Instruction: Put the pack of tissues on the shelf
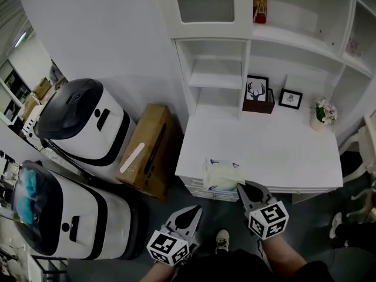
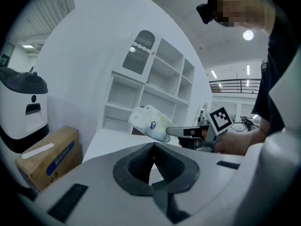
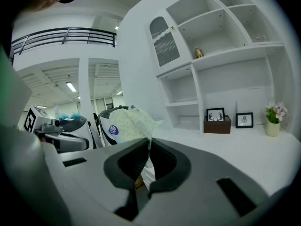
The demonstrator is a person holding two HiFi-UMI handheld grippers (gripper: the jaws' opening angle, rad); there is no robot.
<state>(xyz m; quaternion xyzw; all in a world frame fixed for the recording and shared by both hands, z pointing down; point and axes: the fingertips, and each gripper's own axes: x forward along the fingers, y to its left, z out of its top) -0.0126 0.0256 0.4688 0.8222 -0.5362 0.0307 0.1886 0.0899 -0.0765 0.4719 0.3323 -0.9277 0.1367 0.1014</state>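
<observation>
The pack of tissues [image 1: 222,174], pale yellow-green in clear wrap with a blue round logo, hangs at the front edge of the white desk [image 1: 282,151]. My right gripper [image 1: 244,188] is shut on the pack's wrapper edge; in the right gripper view the pack [image 3: 128,125] sticks up to the left of the right gripper [image 3: 148,149]. My left gripper [image 1: 195,211] sits lower left, off the desk, shut with nothing in it. From the left gripper [image 2: 153,148] I see the pack [image 2: 151,121] held aloft. White shelves [image 1: 216,75] rise behind the desk.
A brown cardboard box [image 1: 150,151] and two white-and-black machines [image 1: 88,122] [image 1: 59,210] stand left of the desk. Two framed pictures [image 1: 257,90] [image 1: 290,98], a dark tray [image 1: 258,106] and a flower pot [image 1: 322,114] line the desk's back. A jar [image 1: 259,6] stands on an upper shelf.
</observation>
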